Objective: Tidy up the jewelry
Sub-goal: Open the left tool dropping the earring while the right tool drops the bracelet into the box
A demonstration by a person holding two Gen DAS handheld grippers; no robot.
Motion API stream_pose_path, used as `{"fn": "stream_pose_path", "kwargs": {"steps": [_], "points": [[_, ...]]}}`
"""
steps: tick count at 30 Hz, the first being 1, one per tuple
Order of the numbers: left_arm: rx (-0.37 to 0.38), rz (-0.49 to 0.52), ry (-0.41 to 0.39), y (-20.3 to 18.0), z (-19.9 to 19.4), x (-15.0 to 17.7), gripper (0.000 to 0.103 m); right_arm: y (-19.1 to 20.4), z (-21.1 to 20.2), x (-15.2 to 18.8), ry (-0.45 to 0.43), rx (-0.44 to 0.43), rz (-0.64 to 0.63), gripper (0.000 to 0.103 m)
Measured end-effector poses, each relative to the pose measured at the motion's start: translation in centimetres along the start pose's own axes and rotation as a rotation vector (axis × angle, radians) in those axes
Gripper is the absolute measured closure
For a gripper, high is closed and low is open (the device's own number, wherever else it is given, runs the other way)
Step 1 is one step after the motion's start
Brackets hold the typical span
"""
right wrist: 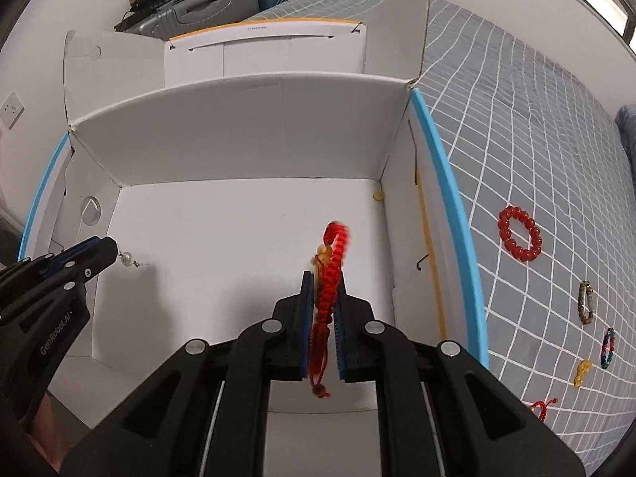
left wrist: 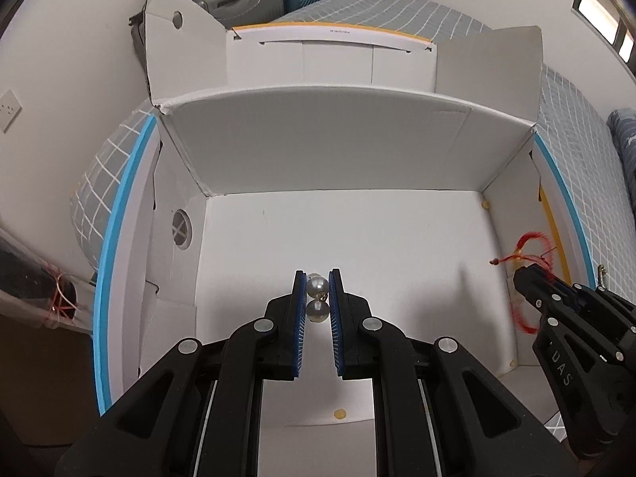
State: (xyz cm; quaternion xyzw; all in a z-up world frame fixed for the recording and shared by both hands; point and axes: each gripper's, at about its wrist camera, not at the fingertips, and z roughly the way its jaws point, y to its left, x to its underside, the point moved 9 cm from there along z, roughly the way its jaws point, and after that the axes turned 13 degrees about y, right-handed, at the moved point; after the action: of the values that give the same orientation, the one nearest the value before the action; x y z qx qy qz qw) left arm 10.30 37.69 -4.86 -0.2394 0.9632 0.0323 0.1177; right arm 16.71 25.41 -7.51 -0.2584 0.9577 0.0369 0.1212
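Grey grid-pattern bedspread under open white cardboard box, flaps up. Left gripper over box interior, clamped on pearl earring: two pearls stacked between blue pads, small gold link between them. Right gripper also over box, pinching red braided cord bracelet with amber bead; loop sticking up past fingertips, knotted tail hanging below. Box floor bare except small yellowish blobs near corners. On bedspread right of box, well apart: red bead bracelet, green stone bracelet, multicolour bead bracelet, amber charm, another red cord bracelet. Suitcases beyond box, against wall.
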Motion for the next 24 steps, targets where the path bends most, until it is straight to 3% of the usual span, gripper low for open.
{"fn": "stream_pose_path", "kwargs": {"steps": [4,6,8,11,12,14,24], "points": [[-0.004,-0.007,0.007,0.4,0.2,-0.1,0.090,0.0,0.3,0.1,0.008,0.006,-0.001,0.089],[-0.006,-0.006,0.008,0.4,0.2,0.0,0.086,0.1,0.3,0.2,0.009,-0.006,-0.003,0.064],[-0.007,-0.008,0.003,0.4,-0.2,0.0,0.063,0.1,-0.1,0.2,-0.005,-0.013,-0.006,0.054],[-0.031,-0.009,-0.031,0.7,-1.2,-0.1,0.040,0.3,-1.1,0.2,-0.031,-0.003,-0.018,0.036],[-0.038,-0.010,-0.045,0.9,-1.6,-0.1,0.037,0.2,-1.4,0.3,-0.039,0.003,-0.022,0.030],[-0.041,-0.015,-0.059,1.0,-2.2,-0.2,0.025,0.1,-2.0,0.3,-0.057,0.008,-0.022,0.024],[-0.045,-0.036,-0.110,1.1,-3.7,-0.1,0.008,-1.0,-3.8,1.1,-0.107,0.011,-0.018,0.010]]}}
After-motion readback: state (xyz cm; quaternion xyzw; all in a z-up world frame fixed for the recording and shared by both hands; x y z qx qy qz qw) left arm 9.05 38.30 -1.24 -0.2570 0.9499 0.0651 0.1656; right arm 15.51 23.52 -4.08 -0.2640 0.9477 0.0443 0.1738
